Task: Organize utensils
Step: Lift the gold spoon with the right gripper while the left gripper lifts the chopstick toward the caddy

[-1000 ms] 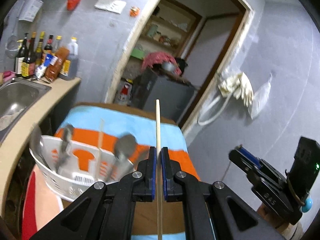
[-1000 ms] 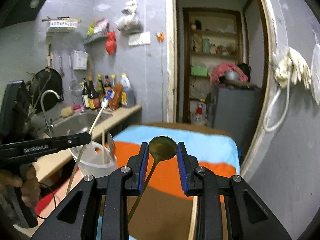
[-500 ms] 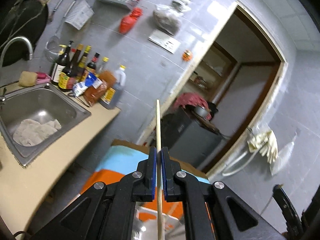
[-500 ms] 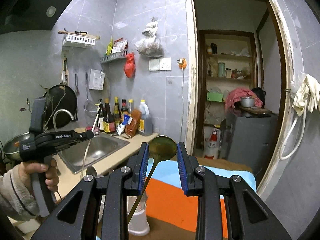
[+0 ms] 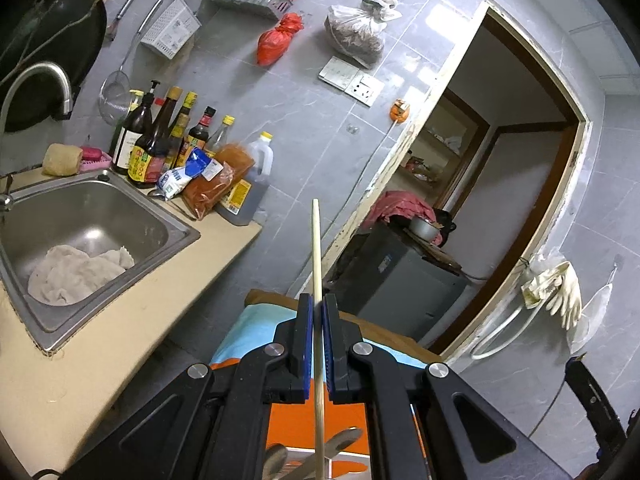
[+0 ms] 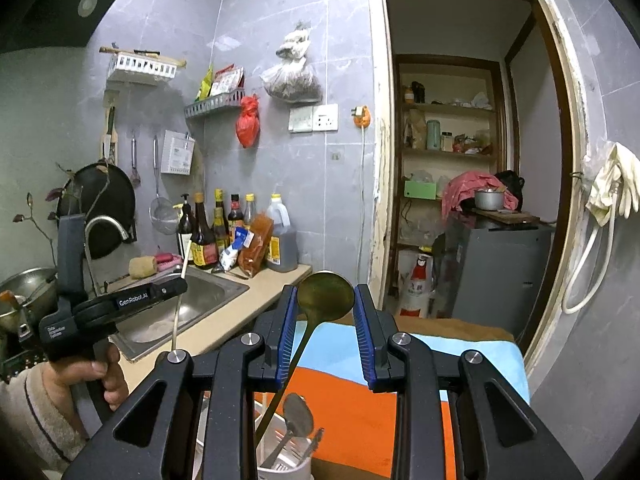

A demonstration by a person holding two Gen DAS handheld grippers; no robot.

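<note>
My left gripper [image 5: 315, 308] is shut on a thin wooden chopstick [image 5: 316, 248] that stands upright between the blue pads. The right wrist view shows the same left gripper [image 6: 176, 286] at the left, held in a person's hand over the counter, with the chopstick [image 6: 178, 312] hanging through it. My right gripper [image 6: 325, 290] is shut on a brass-coloured spoon [image 6: 324, 300], pinched by its bowl with the handle slanting down to the left. Below it stands a white utensil holder [image 6: 280, 464] with metal spoons [image 6: 298, 416] in it. Their tips [image 5: 340, 442] peek under the left gripper.
A striped orange and blue cloth [image 6: 352, 404] covers the table. To the left are a beige counter [image 5: 120, 340], a steel sink [image 5: 80, 216] with a rag in it, and several sauce bottles [image 5: 168, 148]. A doorway [image 6: 452, 184] opens to the right, and gloves [image 6: 616, 184] hang by it.
The left gripper swung away from the white holder toward the sink and wall, keeping the chopstick. The right gripper rose with the spoon, and the holder now sits below it.
</note>
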